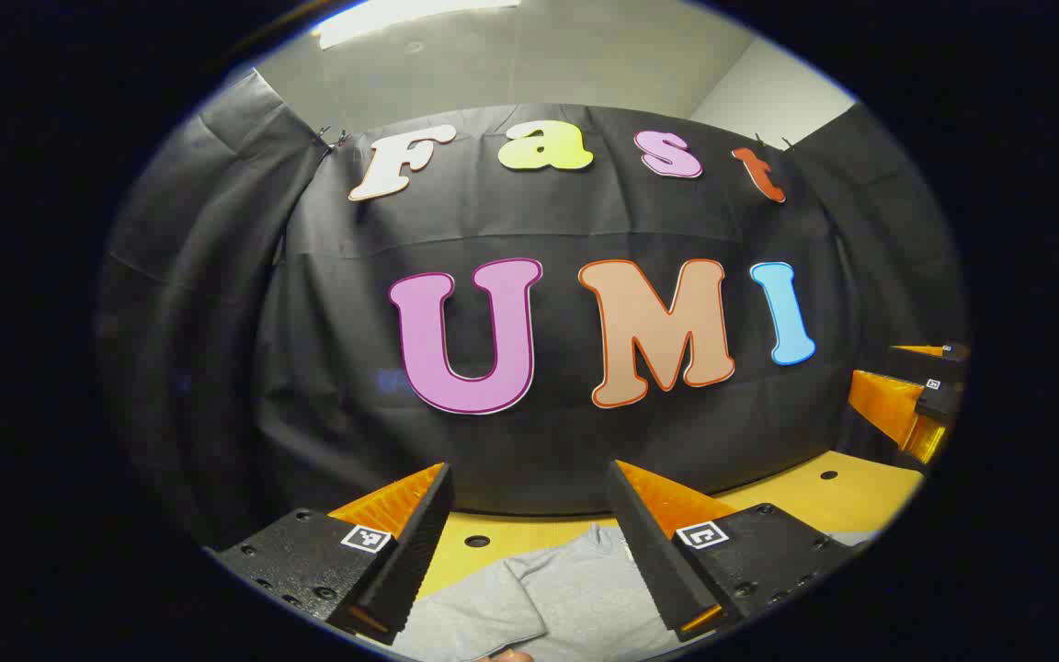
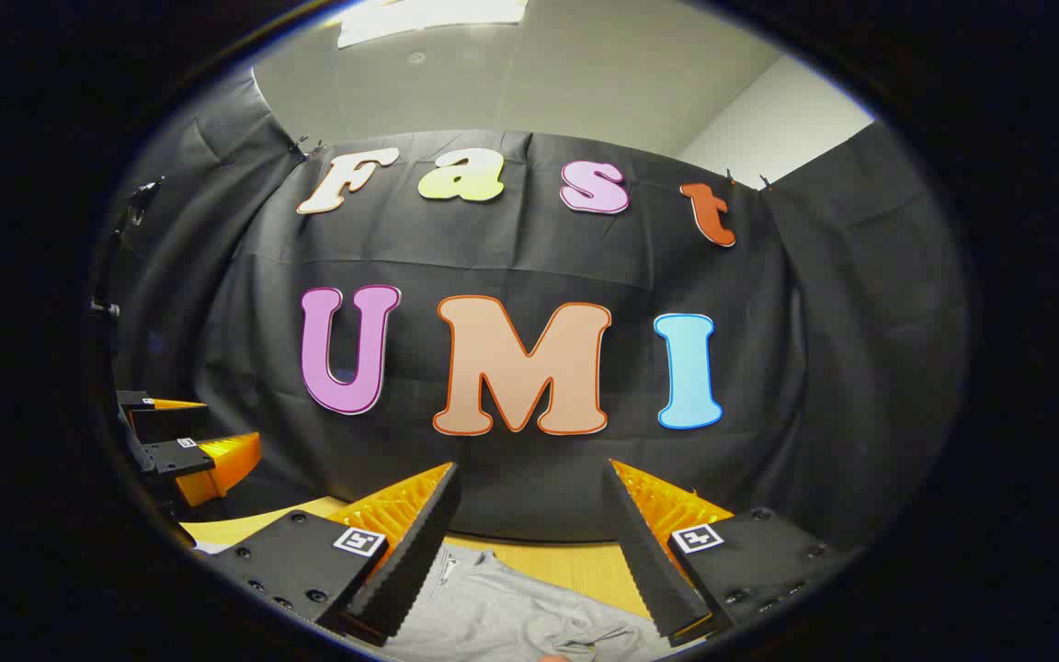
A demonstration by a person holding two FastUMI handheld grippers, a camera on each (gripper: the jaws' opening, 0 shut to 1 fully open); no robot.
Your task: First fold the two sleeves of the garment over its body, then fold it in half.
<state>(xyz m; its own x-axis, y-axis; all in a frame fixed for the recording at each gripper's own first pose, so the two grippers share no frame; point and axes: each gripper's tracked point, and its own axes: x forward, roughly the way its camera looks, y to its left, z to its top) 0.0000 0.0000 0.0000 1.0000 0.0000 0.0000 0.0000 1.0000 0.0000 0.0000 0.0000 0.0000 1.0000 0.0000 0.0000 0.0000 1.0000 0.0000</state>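
One grey garment (image 1: pixel 557 598) lies at the bottom centre on one wooden surface (image 1: pixel 824 501), with two grippers above it, the left gripper (image 1: pixel 529 552) at bottom centre and the right gripper (image 1: pixel 906 405) at the right edge.
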